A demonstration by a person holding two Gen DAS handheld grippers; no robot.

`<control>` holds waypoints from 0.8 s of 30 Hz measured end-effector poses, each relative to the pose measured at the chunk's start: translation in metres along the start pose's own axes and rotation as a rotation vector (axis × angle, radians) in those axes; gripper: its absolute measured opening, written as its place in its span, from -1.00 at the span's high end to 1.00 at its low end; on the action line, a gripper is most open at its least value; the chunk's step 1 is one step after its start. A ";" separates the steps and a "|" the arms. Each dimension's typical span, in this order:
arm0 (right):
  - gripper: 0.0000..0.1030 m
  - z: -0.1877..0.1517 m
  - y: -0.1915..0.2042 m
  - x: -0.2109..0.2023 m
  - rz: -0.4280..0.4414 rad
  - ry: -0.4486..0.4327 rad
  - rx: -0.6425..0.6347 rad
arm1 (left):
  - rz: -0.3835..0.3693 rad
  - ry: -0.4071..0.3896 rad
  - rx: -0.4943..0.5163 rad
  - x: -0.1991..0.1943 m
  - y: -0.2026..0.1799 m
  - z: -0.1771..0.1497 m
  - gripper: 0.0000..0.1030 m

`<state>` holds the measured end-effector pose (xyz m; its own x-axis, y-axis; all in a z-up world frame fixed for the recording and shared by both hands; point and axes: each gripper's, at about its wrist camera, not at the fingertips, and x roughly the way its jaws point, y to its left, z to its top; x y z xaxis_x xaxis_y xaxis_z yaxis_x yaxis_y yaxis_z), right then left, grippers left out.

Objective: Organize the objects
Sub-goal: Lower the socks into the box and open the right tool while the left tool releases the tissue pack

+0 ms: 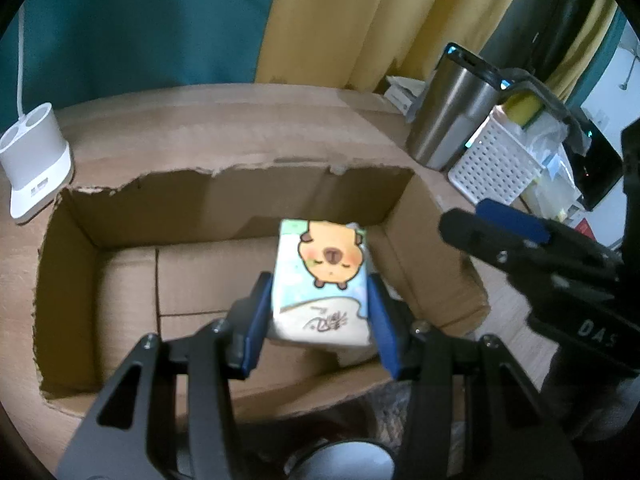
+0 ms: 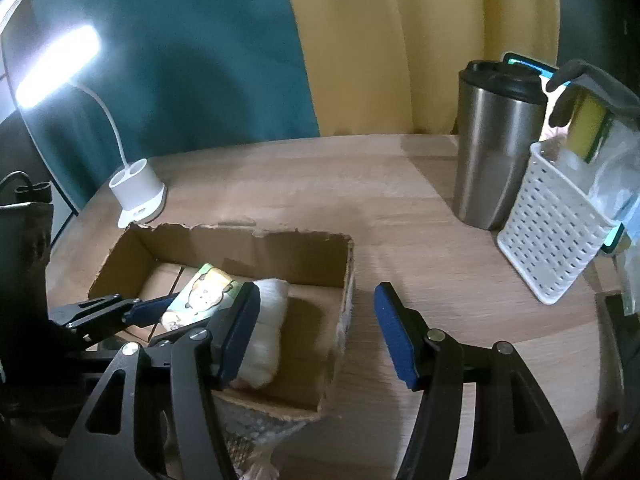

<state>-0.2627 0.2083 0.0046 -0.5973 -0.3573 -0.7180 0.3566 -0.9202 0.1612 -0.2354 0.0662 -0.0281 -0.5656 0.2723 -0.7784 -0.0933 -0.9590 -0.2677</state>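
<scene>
My left gripper (image 1: 318,312) clamps tissue pack (image 1: 322,280) over cardboard box (image 1: 240,208), right gripper (image 2: 316,328) open; next: lower & release.

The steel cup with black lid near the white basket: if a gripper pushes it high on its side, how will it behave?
The steel cup stands tall and tapers to a narrower base, so a high push probably tips it rather than slides it. Its smooth metal wall looks slippery for pads. The white basket is close beside it and may get bumped.

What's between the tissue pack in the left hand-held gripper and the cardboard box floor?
A white pack lies in the cardboard box directly beneath the tissue pack held by the left hand-held gripper; the box floor elsewhere looks bare.
</scene>
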 end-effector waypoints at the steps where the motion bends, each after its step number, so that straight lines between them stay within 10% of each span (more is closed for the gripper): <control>1: -0.22 0.000 -0.002 -0.002 -0.001 -0.004 0.003 | 0.005 0.008 -0.003 0.002 0.000 0.000 0.08; 16: -0.22 -0.014 -0.027 -0.002 0.000 0.002 0.049 | 0.118 0.094 -0.071 0.015 0.003 -0.003 0.06; 24: -0.22 -0.017 -0.037 -0.004 0.010 -0.010 0.071 | -0.025 0.169 -0.069 0.023 -0.010 0.000 -0.19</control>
<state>-0.2610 0.2461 -0.0101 -0.6010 -0.3677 -0.7096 0.3112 -0.9255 0.2160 -0.2473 0.0819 -0.0429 -0.4175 0.3106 -0.8539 -0.0457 -0.9457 -0.3217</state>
